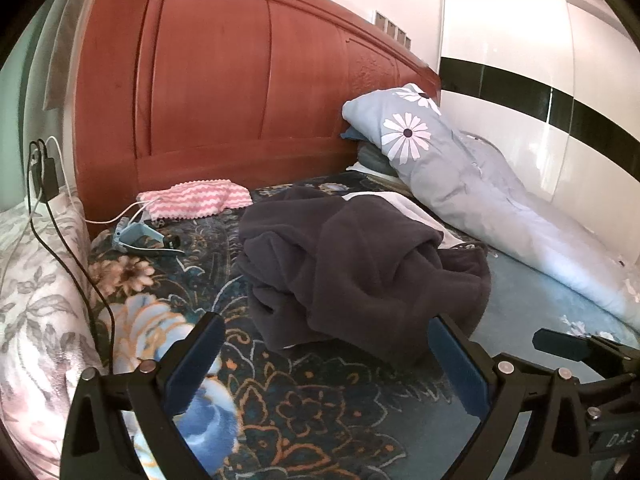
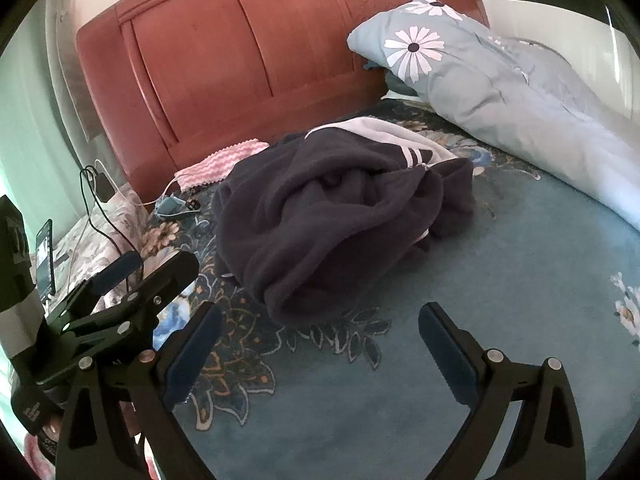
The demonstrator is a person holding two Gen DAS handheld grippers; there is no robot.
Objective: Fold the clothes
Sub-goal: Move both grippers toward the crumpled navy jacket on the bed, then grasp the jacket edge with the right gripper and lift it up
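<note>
A dark navy fleece garment (image 1: 352,268) with white stripes lies crumpled in a heap on the floral bedspread (image 1: 304,408); it also shows in the right wrist view (image 2: 328,216). My left gripper (image 1: 326,342) is open and empty, just short of the heap's near edge. My right gripper (image 2: 320,330) is open and empty, also just in front of the heap. The left gripper also shows at the left of the right wrist view (image 2: 154,266). The right gripper's finger tip (image 1: 560,340) shows at the right of the left wrist view.
A red wooden headboard (image 1: 224,92) stands behind. A rolled grey-blue daisy duvet (image 1: 460,184) lies at the right. A pink-white zigzag cloth (image 1: 196,200), a small blue device (image 1: 138,236) and charger cables (image 1: 52,200) lie at the left, over a floral pillow (image 1: 36,312). A phone (image 2: 44,256) stands at far left.
</note>
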